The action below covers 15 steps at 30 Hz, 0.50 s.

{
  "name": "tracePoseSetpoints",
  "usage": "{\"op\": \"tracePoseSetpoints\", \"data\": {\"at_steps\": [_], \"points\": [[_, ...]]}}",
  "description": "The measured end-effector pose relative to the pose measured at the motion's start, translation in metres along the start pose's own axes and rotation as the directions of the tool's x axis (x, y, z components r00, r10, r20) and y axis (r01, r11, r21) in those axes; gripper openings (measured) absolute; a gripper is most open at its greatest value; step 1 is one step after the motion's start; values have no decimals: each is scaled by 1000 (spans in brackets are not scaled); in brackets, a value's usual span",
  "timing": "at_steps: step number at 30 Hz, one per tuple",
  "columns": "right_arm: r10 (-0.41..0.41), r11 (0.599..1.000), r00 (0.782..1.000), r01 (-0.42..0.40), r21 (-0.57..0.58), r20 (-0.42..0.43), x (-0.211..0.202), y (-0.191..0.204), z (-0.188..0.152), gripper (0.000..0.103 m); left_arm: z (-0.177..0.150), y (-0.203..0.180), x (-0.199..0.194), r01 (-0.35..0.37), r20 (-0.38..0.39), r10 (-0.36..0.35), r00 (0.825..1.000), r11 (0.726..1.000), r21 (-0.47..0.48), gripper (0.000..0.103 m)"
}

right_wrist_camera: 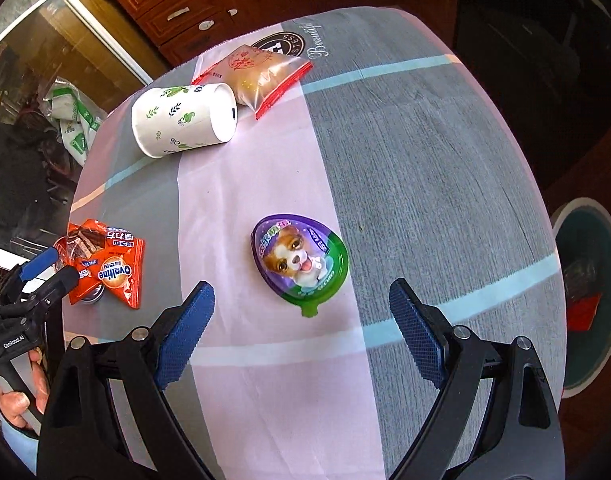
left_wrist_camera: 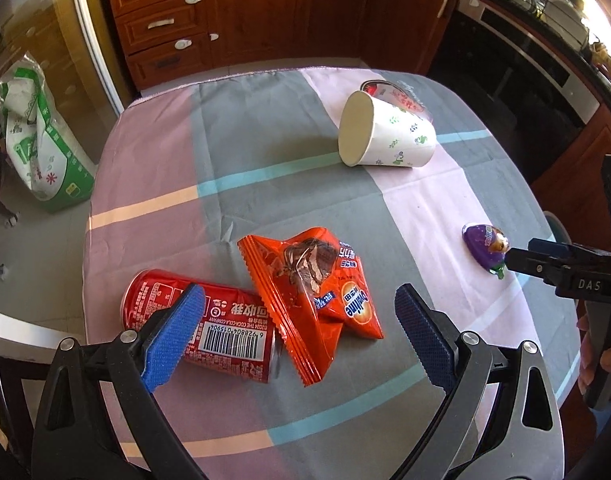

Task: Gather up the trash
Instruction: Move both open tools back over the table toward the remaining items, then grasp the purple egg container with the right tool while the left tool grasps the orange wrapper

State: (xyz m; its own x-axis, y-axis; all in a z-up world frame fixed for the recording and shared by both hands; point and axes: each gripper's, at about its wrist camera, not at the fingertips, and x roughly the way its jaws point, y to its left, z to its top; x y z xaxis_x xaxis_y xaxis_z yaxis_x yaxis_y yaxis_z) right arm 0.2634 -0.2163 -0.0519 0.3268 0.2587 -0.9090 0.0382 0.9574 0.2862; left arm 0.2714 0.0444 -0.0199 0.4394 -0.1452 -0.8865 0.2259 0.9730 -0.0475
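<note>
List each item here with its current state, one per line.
Red can: on its side.
Orange wrapper: torn open, crumpled.
Paper cup: tipped over.
Purple egg pack: flat, lid sealed.
Snack bag: lying flat.
Left tool: open.
Right tool: open.

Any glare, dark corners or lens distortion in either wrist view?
Left wrist view: fisheye bends the tablecloth edges, sun glare blows out the top right corner, and the orange Ovaltine wrapper shines. Right wrist view: the same bulging distortion, the upper right corner is very dark, and the purple egg-shaped package stays sharp.
</note>
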Motion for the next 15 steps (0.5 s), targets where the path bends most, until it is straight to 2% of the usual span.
{"op": "tracePoseSetpoints", "data": {"at_steps": [11,13,15], "points": [[-79,988,997,82,-128,25,26,13,5,85,7,-4,12,-5,-6,5,1000,1000,19,95],[-91,984,995,94,-150,30,28,14,5,78,8,-8,14,-15,-3,15,1000,999,35,91],[-107,980,994,111,-168,30,31,14,4,68,8,-14,15,-19,-7,19,1000,998,61,79]]}}
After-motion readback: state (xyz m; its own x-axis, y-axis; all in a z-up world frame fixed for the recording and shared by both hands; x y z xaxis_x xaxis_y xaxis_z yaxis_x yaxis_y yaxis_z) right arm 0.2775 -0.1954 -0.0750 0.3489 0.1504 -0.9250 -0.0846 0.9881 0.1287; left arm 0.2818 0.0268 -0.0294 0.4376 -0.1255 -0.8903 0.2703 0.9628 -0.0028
